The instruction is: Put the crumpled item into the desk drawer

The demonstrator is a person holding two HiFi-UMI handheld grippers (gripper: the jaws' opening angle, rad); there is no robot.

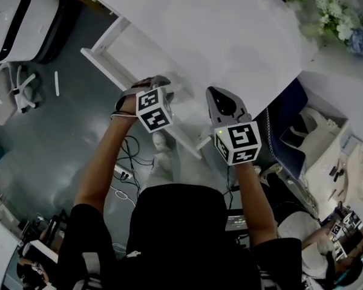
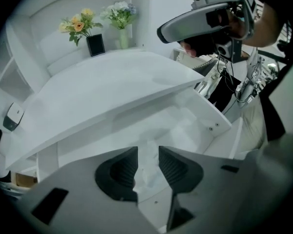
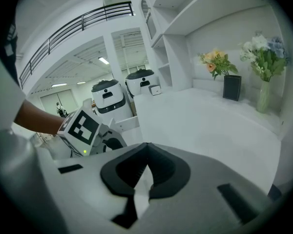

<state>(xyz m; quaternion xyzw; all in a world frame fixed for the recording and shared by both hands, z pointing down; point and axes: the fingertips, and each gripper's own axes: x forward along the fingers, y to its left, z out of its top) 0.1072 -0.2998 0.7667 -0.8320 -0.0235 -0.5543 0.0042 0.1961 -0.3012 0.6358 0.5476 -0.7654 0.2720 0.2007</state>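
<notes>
While the left gripper [image 2: 147,155] hangs over the open drawer [image 2: 219,124], its jaws stand narrowly apart and look pinched on the crumpled paper [image 2: 147,173]. The paper fills the slot between them, above the drawer's floor. The right gripper [image 3: 146,147] is closed tip to tip with nothing clamped. It hovers beside the drawer, over the desk top [image 2: 112,82] that overhangs the drawer's back.

The step in hand, as I judge it, is the drop. To do it well, keep the paper over the middle of the drawer, clear of its front rim and side walls. Lower it until it sits near the floor before spreading the jaws. Light paper may cling to a ribbed pad, so open the jaws fully and lift straight up rather than dragging sideways. The overhanging desk top leaves little headroom toward the drawer's back, so stay toward the drawer's front half. The closed right gripper is well placed to push the drawer's front shut afterwards, provided it keeps outside the drawer until the left one is out.
</notes>
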